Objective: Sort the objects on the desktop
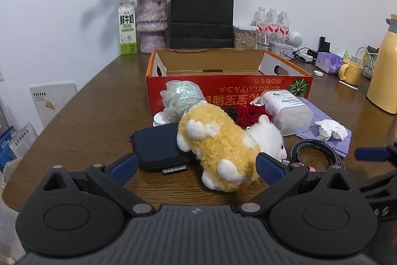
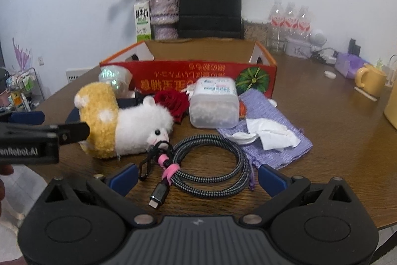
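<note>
Left wrist view first: the yellow-and-white plush toy animal (image 1: 223, 143) lies on its side on the brown wooden bench (image 1: 82, 121), long axis slanting from near-centre out to the right, white head to the right, yellow rump toward the camera. Its back end rests over the edge of a dark navy zip pouch (image 1: 158, 148). Left gripper (image 1: 197, 167) hangs low at the near bench edge, level, aimed straight at the toy, blue pads spread wide, the right pad just beside the toy's flank, nothing held. Over on the right wrist view, the toy's snout (image 2: 158, 135) points at a coiled black-and-grey braided cable (image 2: 211, 165) bound with a pink tie. Right gripper (image 2: 197, 179) sits wide apart too, empty, the coil between its pads. Behind the toy: a dark red fabric rose (image 2: 173, 103), a clear plastic tub (image 2: 213, 103) on its side, a lilac cloth (image 2: 273, 138) with crumpled white tissue (image 2: 270, 133), then the open red cardboard box (image 2: 188, 71).
</note>
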A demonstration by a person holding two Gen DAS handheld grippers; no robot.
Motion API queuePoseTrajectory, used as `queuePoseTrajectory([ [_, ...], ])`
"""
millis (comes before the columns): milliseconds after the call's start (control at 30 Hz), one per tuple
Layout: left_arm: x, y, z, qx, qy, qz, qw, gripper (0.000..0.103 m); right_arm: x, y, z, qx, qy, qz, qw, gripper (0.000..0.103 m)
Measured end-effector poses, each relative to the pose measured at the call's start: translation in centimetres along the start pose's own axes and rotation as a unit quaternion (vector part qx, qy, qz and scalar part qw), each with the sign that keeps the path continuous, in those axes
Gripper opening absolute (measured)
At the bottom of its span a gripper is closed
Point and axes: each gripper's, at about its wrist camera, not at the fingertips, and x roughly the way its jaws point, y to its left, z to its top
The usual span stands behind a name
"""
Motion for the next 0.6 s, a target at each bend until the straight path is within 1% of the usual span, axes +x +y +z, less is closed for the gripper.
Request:
queuePoseTrajectory([
  [133, 1.1, -0.1, 0.7, -0.017, 0.004, 0.001, 0.9998, 0.103, 1.6, -0.3, 0.4, 0.003, 0.010, 0.001, 1.000, 0.103],
  [267, 2.5, 0.0, 1.4, -0.045, 0.021, -0.001, 0.9988, 0.101, 3.4, -0.7, 1.2, 0.001, 0.024, -0.002, 1.000, 0.103],
  [333, 3.1, 0.1, 1.7, -0.058, 0.028, -0.004, 0.9979, 0.100, 4.2, -0.9, 1.4, 0.004, 0.033, 0.005, 0.999, 0.103],
  [500, 3.9, 0.3, 2.4, -0.089, 0.038, -0.006, 0.9953, 0.091, 5.0, -0.9, 1.9, 0.000, 0.038, 0.013, 0.999, 0.103],
  [600, 4.5, 0.4, 2.9, -0.114, 0.052, -0.009, 0.9921, 0.084, 5.3, -1.3, 2.3, 0.008, 0.044, 0.024, 0.999, 0.103],
])
